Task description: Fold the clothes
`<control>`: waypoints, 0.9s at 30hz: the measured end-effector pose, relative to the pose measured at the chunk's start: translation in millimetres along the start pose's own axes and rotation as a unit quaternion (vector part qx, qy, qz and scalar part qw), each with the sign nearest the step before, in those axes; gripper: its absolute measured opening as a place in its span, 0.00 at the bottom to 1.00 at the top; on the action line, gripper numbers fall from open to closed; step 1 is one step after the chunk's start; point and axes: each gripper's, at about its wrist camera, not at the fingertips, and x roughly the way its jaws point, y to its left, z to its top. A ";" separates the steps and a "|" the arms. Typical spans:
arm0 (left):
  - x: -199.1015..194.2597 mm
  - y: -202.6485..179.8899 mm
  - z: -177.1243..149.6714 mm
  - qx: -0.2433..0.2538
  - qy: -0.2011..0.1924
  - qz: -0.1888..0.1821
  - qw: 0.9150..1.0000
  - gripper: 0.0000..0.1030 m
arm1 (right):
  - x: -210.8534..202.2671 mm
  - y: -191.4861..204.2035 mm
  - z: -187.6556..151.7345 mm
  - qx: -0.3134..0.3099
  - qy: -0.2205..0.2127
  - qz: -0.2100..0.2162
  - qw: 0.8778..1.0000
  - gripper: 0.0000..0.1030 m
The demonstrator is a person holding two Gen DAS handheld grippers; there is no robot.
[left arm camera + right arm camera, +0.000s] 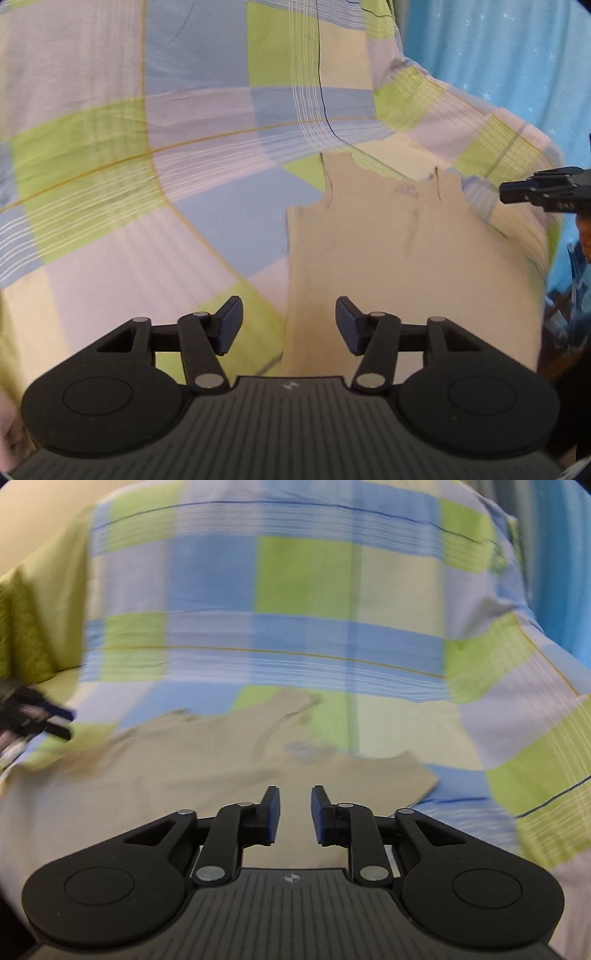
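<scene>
A beige sleeveless top (399, 251) lies flat on a checked bedsheet (147, 147), its shoulder straps pointing away from me. My left gripper (289, 325) hovers open over the garment's near left edge, nothing between its fingers. The other gripper (543, 190) pokes in from the right edge beyond the top. In the right wrist view the same top (184, 760) spreads below and ahead, blurred. My right gripper (294, 814) is open with a narrow gap, above the cloth and holding nothing. The left gripper (33, 712) shows blurred at the left edge.
The green, blue and lilac checked sheet (303, 590) covers the whole bed. A blue curtain (498, 55) hangs beyond the bed's right side. A plain green cover (26, 627) lies at the far left. Dark furniture (565, 314) stands low on the right.
</scene>
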 end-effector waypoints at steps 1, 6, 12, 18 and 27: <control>-10.0 3.8 -7.6 0.005 0.008 -0.001 1.000 0.56 | -13.1 17.2 -4.2 -0.005 -0.004 0.011 1.000 0.25; -51.6 19.7 -47.4 0.021 0.035 -0.009 0.999 0.57 | -56.2 87.4 -54.4 0.007 -0.016 0.024 1.000 0.35; -49.4 36.3 -84.5 -0.013 0.078 -0.053 0.995 0.56 | -62.3 116.8 -126.3 0.148 0.053 0.050 0.986 0.50; -42.7 34.7 -96.0 -0.023 0.070 -0.098 0.992 0.32 | -27.8 124.8 -176.4 0.219 0.120 0.071 0.966 0.57; -34.9 30.7 -93.3 -0.021 0.073 -0.127 0.989 0.02 | 31.6 108.8 -224.2 0.335 0.087 0.147 0.927 0.16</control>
